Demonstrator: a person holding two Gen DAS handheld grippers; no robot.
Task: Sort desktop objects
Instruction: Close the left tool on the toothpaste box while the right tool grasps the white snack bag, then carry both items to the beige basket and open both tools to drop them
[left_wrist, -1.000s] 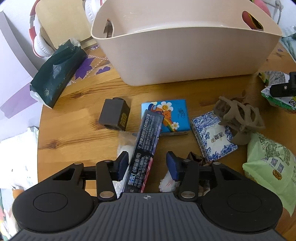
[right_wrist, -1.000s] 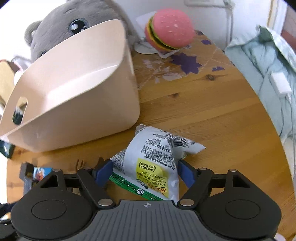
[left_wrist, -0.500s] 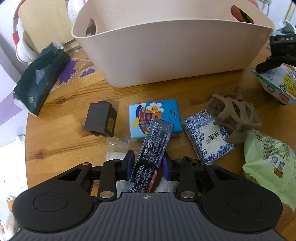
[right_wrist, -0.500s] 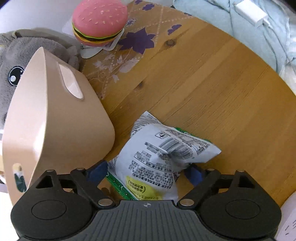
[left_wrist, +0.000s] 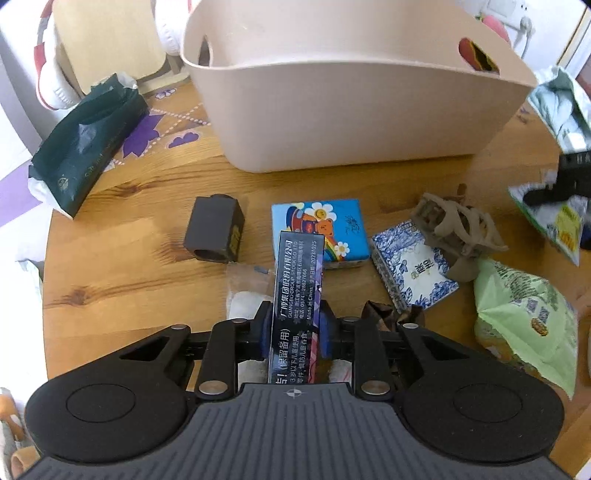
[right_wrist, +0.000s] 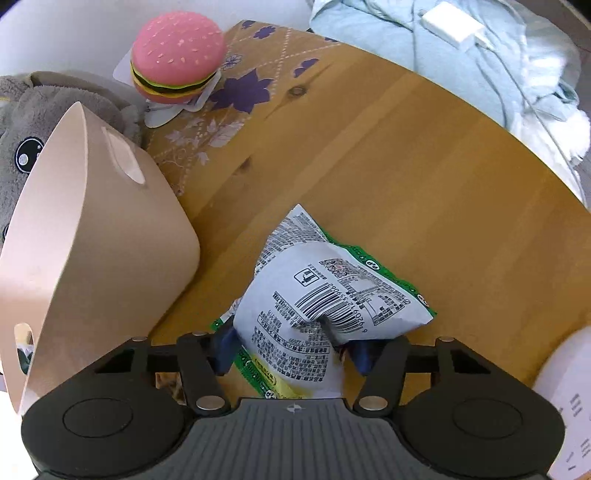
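Two grippers hold things over the round table (left_wrist: 129, 280): the left gripper (left_wrist: 293, 334), its jaws just closed, pinches a long black box (left_wrist: 298, 295); the right gripper (right_wrist: 291, 347), also just closed, squeezes a white snack bag (right_wrist: 314, 314) near the beige basket (right_wrist: 107, 258).

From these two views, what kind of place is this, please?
Most likely a room in a home, perhaps a bedroom. A round wooden table holds snacks and a beige storage basket, a grey plush toy and a burger-shaped toy sit behind, and light blue bedding lies alongside.
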